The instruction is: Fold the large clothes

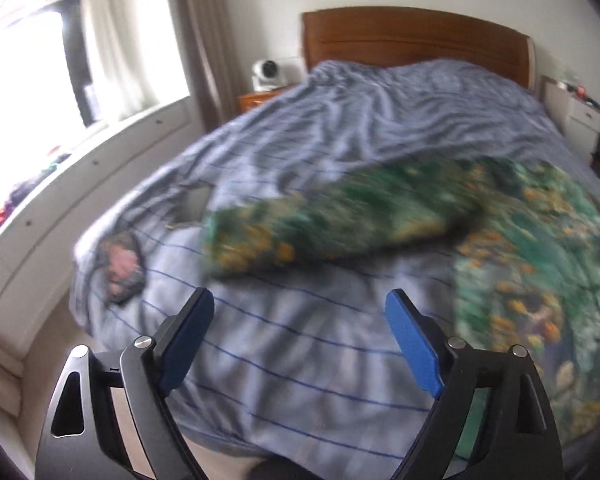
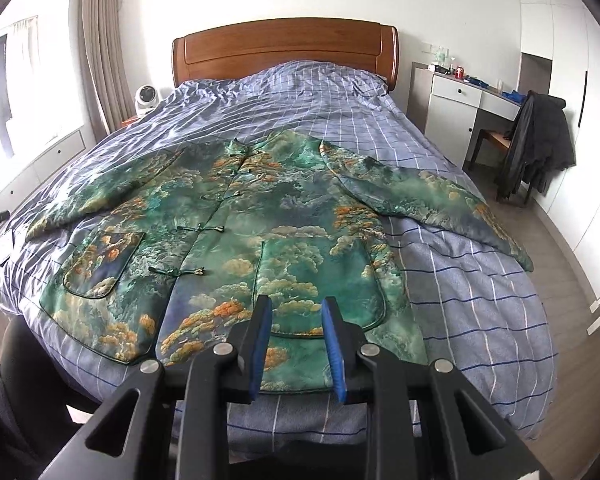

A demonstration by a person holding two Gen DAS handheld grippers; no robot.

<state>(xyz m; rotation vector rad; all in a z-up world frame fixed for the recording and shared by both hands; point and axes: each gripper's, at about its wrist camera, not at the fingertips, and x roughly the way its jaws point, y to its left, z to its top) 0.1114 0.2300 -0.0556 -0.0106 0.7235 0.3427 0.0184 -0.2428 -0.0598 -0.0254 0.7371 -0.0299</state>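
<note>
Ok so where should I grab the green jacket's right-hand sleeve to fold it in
Take the sleeve at its cuff end, coming from the bed's right edge. It lies flat and spread outward from the jacket over the checked duvet, so the cuff is the free end and should swing across the body. The right gripper is nearer.

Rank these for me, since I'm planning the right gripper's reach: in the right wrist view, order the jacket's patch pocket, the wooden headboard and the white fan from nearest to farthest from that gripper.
1. Patch pocket, on the jacket, left of the right gripper.
2. White fan, beside the bed's far left corner.
3. Wooden headboard, against the back wall.
</note>
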